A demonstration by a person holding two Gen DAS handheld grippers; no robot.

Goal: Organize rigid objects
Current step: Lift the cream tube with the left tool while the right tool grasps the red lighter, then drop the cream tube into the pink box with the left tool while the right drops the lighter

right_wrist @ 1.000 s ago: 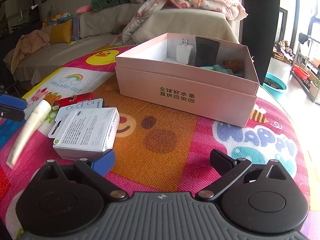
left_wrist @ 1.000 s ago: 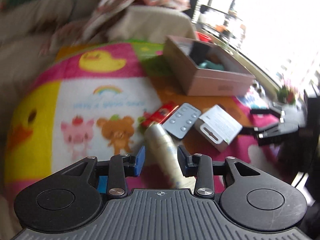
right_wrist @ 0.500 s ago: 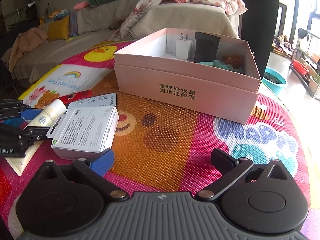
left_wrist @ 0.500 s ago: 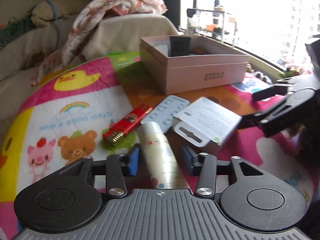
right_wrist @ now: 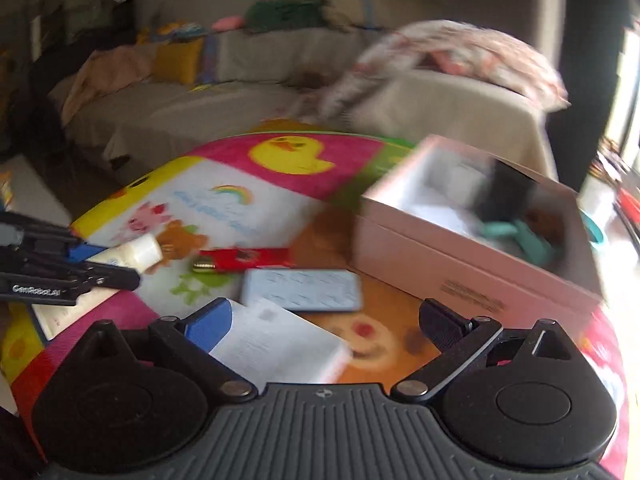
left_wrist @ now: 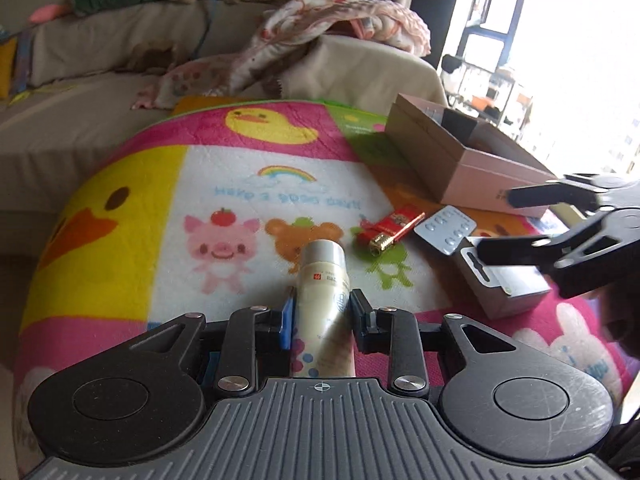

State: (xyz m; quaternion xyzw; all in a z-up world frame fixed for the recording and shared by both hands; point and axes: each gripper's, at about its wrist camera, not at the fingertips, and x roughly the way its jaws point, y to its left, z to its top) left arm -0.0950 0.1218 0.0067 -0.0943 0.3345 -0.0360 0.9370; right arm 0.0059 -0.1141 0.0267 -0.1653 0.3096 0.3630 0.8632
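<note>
Left wrist view: the left gripper (left_wrist: 320, 314) has its jaws closed on the cream tube (left_wrist: 325, 286), gripped mid-body with the cap pointing to 12 o'clock. The smooth, soft tube could slide or buckle. The pink box (left_wrist: 472, 172) sits at 2 o'clock.

Right wrist view: the right gripper (right_wrist: 324, 322) has its jaws wide open over the white carton (right_wrist: 276, 346). In this blurred picture, a closing jaw could catch the blister pack (right_wrist: 302, 290) at 12 o'clock.

Cartoon play mat (left_wrist: 168, 184) fills frame centre: duck, pig, bear, rainbow. Beige sofa (left_wrist: 80, 80) across upper left. Floral blanket (left_wrist: 320, 28) heaped top centre. Yellow cushion (right_wrist: 176, 60) upper left, right-wrist view.
</note>
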